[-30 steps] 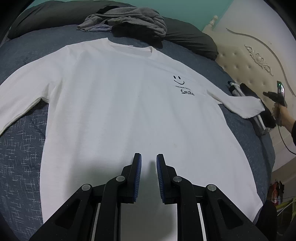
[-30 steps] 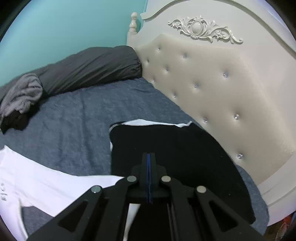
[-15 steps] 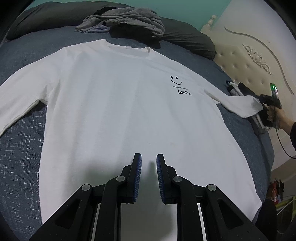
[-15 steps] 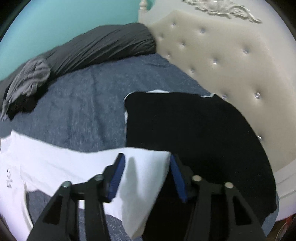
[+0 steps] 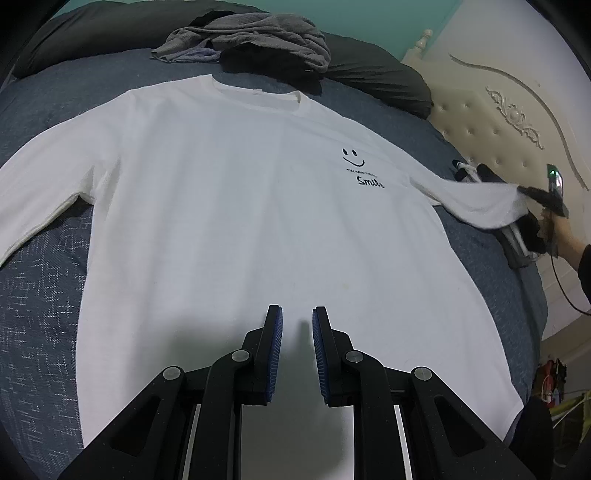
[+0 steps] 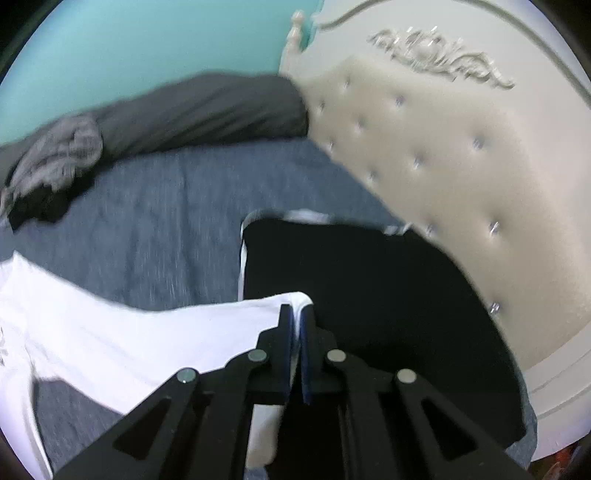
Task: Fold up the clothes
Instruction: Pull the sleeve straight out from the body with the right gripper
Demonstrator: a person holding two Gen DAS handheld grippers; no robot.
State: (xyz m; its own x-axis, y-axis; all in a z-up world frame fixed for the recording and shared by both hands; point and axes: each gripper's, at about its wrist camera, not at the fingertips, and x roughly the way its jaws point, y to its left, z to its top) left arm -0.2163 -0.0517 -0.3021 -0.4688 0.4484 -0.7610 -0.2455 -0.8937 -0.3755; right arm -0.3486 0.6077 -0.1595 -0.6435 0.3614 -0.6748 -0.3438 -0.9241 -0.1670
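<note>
Left wrist view: a white long-sleeved shirt (image 5: 236,206) lies flat, front up, on a blue-grey bed (image 5: 40,280), collar toward a heap of grey clothes (image 5: 251,33) by the dark pillows. The left tongs (image 5: 297,332) hover over the shirt's lower middle, jaws apart and holding nothing, as they did a second ago. At the far right, the right tongs (image 5: 524,190) now lift the end of one sleeve (image 5: 484,203) off the bed; half a second ago it lay flat.

Right wrist view, blurred by motion: the right tongs (image 6: 296,325), wide open half a second ago, have closed on the white sleeve cuff (image 6: 291,301), above a folded black garment (image 6: 369,295) beside the padded headboard (image 6: 443,177). This suggests the sleeve is about to be folded inward.
</note>
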